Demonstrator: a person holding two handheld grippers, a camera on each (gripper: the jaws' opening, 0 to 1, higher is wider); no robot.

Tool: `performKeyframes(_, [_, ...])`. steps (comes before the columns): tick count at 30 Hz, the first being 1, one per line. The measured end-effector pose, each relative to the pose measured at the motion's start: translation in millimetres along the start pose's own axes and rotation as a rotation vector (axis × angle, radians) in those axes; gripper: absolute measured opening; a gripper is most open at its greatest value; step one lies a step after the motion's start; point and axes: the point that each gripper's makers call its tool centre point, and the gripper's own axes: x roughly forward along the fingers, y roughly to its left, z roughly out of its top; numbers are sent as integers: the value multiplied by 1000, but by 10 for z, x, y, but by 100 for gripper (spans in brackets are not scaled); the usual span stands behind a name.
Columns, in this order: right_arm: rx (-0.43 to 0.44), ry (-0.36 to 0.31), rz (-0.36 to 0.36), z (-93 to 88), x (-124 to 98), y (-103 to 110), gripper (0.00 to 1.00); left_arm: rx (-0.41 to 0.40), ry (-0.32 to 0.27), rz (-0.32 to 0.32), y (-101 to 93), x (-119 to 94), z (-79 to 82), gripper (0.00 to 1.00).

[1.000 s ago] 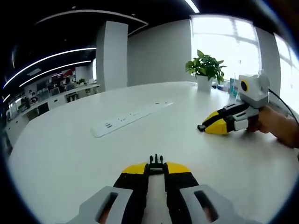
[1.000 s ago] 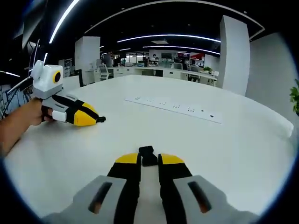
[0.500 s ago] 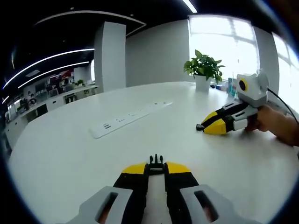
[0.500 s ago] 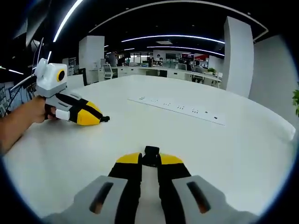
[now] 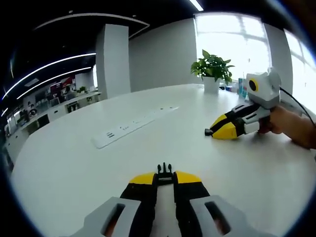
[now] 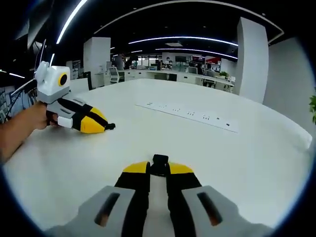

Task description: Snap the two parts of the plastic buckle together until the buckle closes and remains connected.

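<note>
Gripping the pronged buckle part point(image 5: 165, 171), the left gripper point(image 5: 165, 178) stays narrow above the table point(image 5: 74, 168). The right gripper point(image 6: 158, 170) clamps the socket part point(image 6: 159, 164), well apart.

Seen from the left gripper view, the right gripper point(image 5: 209, 132) has drifted slightly toward nine o'clock and a little up. In the right gripper view the socket half point(image 6: 159, 165) sits deeper between the jaws than a second ago, less of it showing.

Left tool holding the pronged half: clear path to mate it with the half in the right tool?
Probably yes. The left tool grips the pronged half, the right tool the socket half; bare white table lies between them.
</note>
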Motion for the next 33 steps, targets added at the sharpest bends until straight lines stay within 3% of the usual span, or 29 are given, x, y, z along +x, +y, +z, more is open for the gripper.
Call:
performKeyframes(16, [-25, 1, 16, 6, 3, -20, 12, 11, 23, 11, -3, -32, -1, 11])
performKeyframes(22, [-33, 5, 15, 10, 5, -38, 11, -5, -4, 4, -27, -88, 96, 10])
performKeyframes(33, [-38, -46, -15, 220, -140, -133, 10, -25, -9, -28, -83, -147, 203, 10])
